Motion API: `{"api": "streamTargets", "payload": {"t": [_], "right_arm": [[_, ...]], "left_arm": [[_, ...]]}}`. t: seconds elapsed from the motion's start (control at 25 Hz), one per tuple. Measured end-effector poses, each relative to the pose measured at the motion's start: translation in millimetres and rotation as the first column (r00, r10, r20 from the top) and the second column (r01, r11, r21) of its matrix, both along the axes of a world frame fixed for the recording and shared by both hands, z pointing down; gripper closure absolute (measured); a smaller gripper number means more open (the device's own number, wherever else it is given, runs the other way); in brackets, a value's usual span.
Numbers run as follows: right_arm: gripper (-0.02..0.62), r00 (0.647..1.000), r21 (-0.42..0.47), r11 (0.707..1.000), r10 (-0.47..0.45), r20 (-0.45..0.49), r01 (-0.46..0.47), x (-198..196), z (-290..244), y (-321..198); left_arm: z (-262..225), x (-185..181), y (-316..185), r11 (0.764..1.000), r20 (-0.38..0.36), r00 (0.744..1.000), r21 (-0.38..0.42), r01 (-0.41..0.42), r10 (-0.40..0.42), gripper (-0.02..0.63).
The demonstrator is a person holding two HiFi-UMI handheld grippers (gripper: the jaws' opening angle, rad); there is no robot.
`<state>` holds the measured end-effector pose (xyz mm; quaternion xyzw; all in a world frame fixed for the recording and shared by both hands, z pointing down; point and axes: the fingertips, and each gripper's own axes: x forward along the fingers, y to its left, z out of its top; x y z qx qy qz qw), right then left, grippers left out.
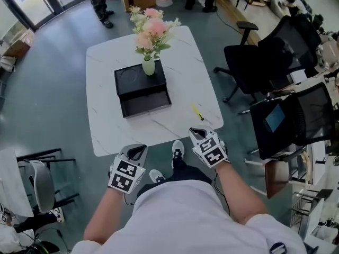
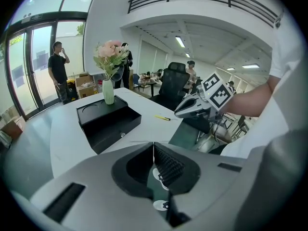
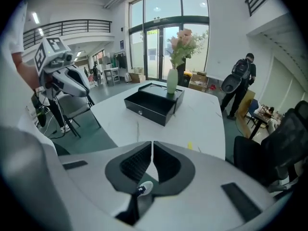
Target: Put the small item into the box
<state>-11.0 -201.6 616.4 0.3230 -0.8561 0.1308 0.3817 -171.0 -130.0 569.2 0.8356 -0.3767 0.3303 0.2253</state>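
Note:
A black box [image 1: 139,80] stands mid-table on the white marble table [image 1: 103,62], its drawer [image 1: 145,103] pulled open toward me. A small yellow item [image 1: 197,111] lies on the table to the right of the box; it also shows as the yellow item [image 2: 162,118] and the yellow item [image 3: 190,146]. My left gripper [image 1: 136,151] hovers at the table's near edge, shut and empty. My right gripper [image 1: 198,133] is over the near right corner, just short of the yellow item, also shut with nothing held. The box [image 2: 108,121] and box [image 3: 154,105] lie ahead of both.
A white vase of pink flowers [image 1: 149,65] sits on the box's top. Black office chairs [image 1: 254,62] crowd the right side; a grey chair [image 1: 39,181] stands at the left. People stand beyond the table's far end [image 1: 100,4].

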Motion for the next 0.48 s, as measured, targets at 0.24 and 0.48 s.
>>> {"api": "streamTargets", "payload": {"t": [0.24, 0.48], "right_arm": [[0.577, 0.991, -0.085, 0.996, -0.002, -0.134, -0.009, 41.9, 51.6, -56.6], [0.574, 0.988, -0.13, 0.991, -0.029, -0.151, 0.009, 55.0, 79.7, -91.3]], "left_arm": [[6.8, 4.3, -51.9, 0.999, 0.044, 0.998, -0.026, 0.041, -0.04, 0.589], [17.5, 6.5, -82.8, 0.994, 0.083, 0.993, -0.071, 0.087, -0.081, 0.589]]}}
